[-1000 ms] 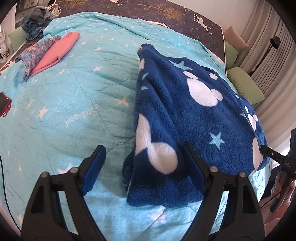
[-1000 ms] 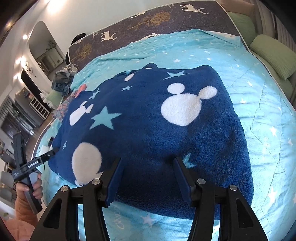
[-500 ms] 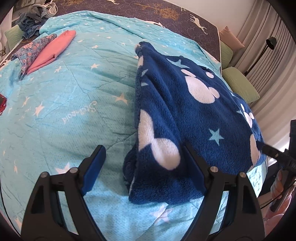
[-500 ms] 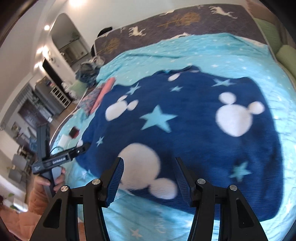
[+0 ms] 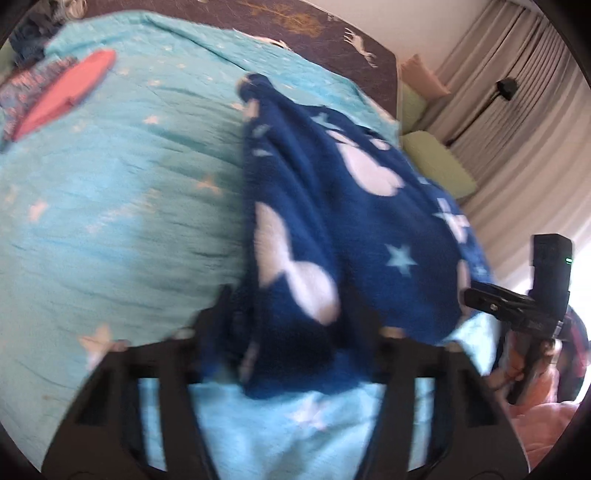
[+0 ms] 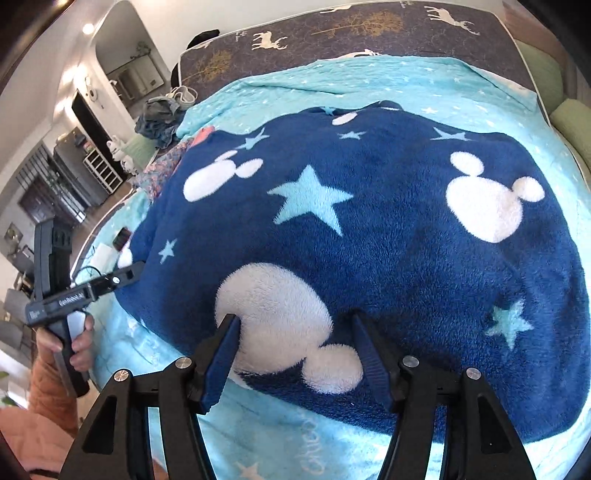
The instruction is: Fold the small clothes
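A navy fleece garment (image 6: 369,229) with white mouse-head shapes and light blue stars lies folded on a turquoise star bedspread (image 5: 110,192). In the left wrist view the garment (image 5: 332,229) has its near corner between the open jaws of my left gripper (image 5: 295,314); that view is blurred. My right gripper (image 6: 295,350) is open at the garment's near edge, jaws either side of a white patch. The left gripper also shows in the right wrist view (image 6: 129,275), tip at the garment's left edge. The right gripper shows in the left wrist view (image 5: 476,295).
A pink garment (image 5: 66,96) and a floral one (image 5: 22,88) lie at the bed's far left. A dark headboard with deer print (image 6: 351,26) is at the back. Green cushions (image 5: 439,166) sit off the right side. A clothes heap (image 6: 159,118) and small items (image 6: 122,236) are left.
The left gripper has moved forward, so the garment's corner now lies between its jaws. The right gripper has shifted left along the near edge and closer to the fabric.
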### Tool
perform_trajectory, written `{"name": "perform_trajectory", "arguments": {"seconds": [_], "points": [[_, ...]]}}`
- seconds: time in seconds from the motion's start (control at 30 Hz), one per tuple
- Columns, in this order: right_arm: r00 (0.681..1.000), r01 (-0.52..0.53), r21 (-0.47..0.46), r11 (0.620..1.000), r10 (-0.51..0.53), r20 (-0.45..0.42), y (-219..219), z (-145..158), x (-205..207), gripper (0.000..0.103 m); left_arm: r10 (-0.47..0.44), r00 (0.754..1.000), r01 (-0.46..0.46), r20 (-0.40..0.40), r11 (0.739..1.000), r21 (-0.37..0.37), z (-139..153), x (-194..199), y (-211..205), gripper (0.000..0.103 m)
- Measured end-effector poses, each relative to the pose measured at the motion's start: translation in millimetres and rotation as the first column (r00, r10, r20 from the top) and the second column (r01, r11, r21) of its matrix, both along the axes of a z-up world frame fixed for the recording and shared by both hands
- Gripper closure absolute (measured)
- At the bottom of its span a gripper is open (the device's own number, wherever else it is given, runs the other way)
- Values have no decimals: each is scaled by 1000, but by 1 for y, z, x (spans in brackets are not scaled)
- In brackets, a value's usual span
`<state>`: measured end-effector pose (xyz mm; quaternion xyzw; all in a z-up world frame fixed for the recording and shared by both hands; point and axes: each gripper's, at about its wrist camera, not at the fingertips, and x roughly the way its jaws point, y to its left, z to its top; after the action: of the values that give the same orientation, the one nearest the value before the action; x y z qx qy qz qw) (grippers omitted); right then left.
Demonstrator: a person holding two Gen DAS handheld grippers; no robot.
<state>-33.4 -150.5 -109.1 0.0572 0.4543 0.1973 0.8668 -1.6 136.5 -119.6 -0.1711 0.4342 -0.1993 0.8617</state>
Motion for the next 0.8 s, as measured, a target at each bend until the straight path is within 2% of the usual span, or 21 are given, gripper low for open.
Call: {"name": "perform_trajectory", "arguments": {"seconds": [0.03,0.1,0.17,0.23,0.3,0.37,0.4,0.43,0.5,0.57,0.7,0.8], "points": [[1000,10,19,1000,-10,-4,-1,5,0,39,6,1000,-6,-4,1000,4,1,1,0,51],[1000,12,120,993,-14,14,-10,22,-2,41,4,1000,-4,-5,1000,11,2,0,-3,51],[998,-29,242,970,16,58,-17,39,-4,47,4,1000,-4,-10,1000,13,3,1,-4,51],[998,-39,273,961,22,65,-18,43,-1,49,14,1000,-14,-26,1000,0,2,2,-3,49],[1000,-17,260,966,13,14,-14,31,10,54,34,998,-35,-47,999,-8,-1,7,-1,39],[993,31,200,979,-7,-121,-7,-4,25,66,36,998,-37,-56,999,-21,-2,9,0,37],[989,62,198,978,-34,-141,-8,-19,28,69,39,998,-41,-57,999,-19,-1,10,-1,37],[991,70,226,972,-43,-124,-10,-21,27,69,41,998,-42,-57,999,-14,-1,10,-2,38],[992,65,238,969,-38,-117,-12,-18,25,69,32,998,-32,-51,999,-17,4,10,-5,58],[993,58,253,966,-29,-117,-14,-18,25,69,34,999,-34,-38,999,-11,13,11,-10,68],[994,50,301,952,-19,-106,-26,-21,21,69,32,997,-34,67,999,39,49,2,-24,73],[996,30,330,943,1,-93,-32,-21,18,69,25,993,-32,114,998,52,73,0,-37,75]]}}
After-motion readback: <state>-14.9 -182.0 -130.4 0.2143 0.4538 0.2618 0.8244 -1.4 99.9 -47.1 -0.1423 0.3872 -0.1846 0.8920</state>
